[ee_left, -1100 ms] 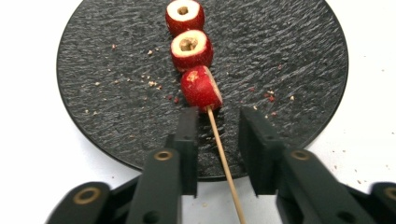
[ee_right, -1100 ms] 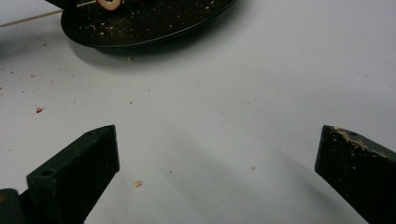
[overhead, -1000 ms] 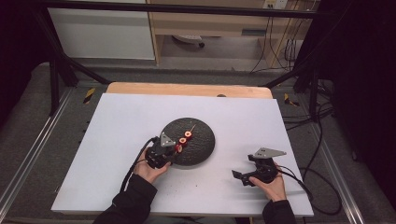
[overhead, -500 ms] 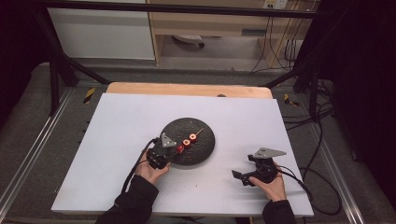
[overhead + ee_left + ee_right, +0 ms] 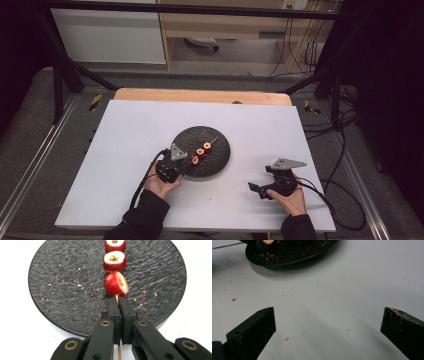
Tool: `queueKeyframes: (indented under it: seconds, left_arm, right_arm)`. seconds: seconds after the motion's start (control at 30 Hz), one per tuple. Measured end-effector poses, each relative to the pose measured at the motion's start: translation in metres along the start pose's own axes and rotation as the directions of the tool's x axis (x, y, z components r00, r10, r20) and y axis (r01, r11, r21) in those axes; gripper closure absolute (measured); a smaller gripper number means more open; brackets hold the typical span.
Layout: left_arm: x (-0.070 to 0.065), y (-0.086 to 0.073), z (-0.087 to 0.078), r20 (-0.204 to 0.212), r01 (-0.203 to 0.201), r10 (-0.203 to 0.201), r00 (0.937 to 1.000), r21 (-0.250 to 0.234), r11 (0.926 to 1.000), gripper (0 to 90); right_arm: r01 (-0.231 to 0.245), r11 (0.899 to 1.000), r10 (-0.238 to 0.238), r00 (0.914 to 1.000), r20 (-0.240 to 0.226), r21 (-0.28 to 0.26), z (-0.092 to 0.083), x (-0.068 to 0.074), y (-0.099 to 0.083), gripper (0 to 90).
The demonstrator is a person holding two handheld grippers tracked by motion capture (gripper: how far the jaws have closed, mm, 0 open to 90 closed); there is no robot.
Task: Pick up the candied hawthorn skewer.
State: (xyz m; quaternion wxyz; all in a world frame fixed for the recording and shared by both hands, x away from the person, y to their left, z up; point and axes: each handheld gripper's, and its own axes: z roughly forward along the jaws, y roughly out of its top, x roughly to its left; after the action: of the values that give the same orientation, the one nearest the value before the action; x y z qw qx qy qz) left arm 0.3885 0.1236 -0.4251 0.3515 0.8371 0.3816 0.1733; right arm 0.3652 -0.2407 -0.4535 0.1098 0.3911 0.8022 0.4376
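Note:
A thin wooden skewer [image 5: 116, 298] carries three cored red fruit pieces [image 5: 115, 285] and lies on a round black plate [image 5: 62, 297]. My left gripper [image 5: 120, 301] is shut on the skewer's bare stick just behind the nearest piece, which looks blurred. In the high view the left gripper [image 5: 186, 162] sits at the plate's [image 5: 220, 155] near-left rim, with the skewer [image 5: 200, 151] running up and to the right from it. My right gripper [image 5: 254, 189] rests on the table right of the plate. Its jaws [image 5: 328, 322] stand wide open over bare table with nothing between them.
Crumbs are scattered over the black plate [image 5: 294, 255] and the white table top [image 5: 125, 135]. The skewer's stick end [image 5: 227, 245] pokes past the plate's rim in the right gripper view. Cables trail from both grippers toward the table's near edge.
Both hands stay where they were. The skewer's fruit pieces have shifted slightly on the plate near the left gripper.

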Motion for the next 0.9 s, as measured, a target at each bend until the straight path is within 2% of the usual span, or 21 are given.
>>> queueKeyframes:
  seconds: [0.27, 0.47, 0.67, 0.9]
  left_arm:
    - [0.002, -0.002, -0.014, 0.020, 0.003, -0.002, 0.9998, -0.052, 0.9986, 88.5]
    - [0.007, -0.009, -0.026, 0.045, 0.020, -0.017, 0.9989, -0.085, 0.9962, 88.5]
    - [0.013, -0.020, -0.037, 0.070, 0.040, -0.032, 0.9970, -0.114, 0.9927, 88.5]
    - [0.018, -0.033, -0.048, 0.075, 0.045, -0.034, 0.9966, -0.144, 0.9885, 88.5]
  right_arm:
    - [-0.008, 1.000, 0.008, 1.0000, -0.001, -0.001, 0.000, 0.001, 0.000, 0.7]
    - [-0.012, 1.000, 0.012, 0.9999, -0.002, -0.003, 0.000, 0.001, 0.000, 0.7]
    - [-0.013, 1.000, 0.013, 0.9999, -0.001, -0.004, 0.000, 0.001, 0.001, 0.6]
    - [-0.016, 1.000, 0.016, 0.9999, -0.007, -0.010, 0.001, 0.003, 0.002, 0.6]
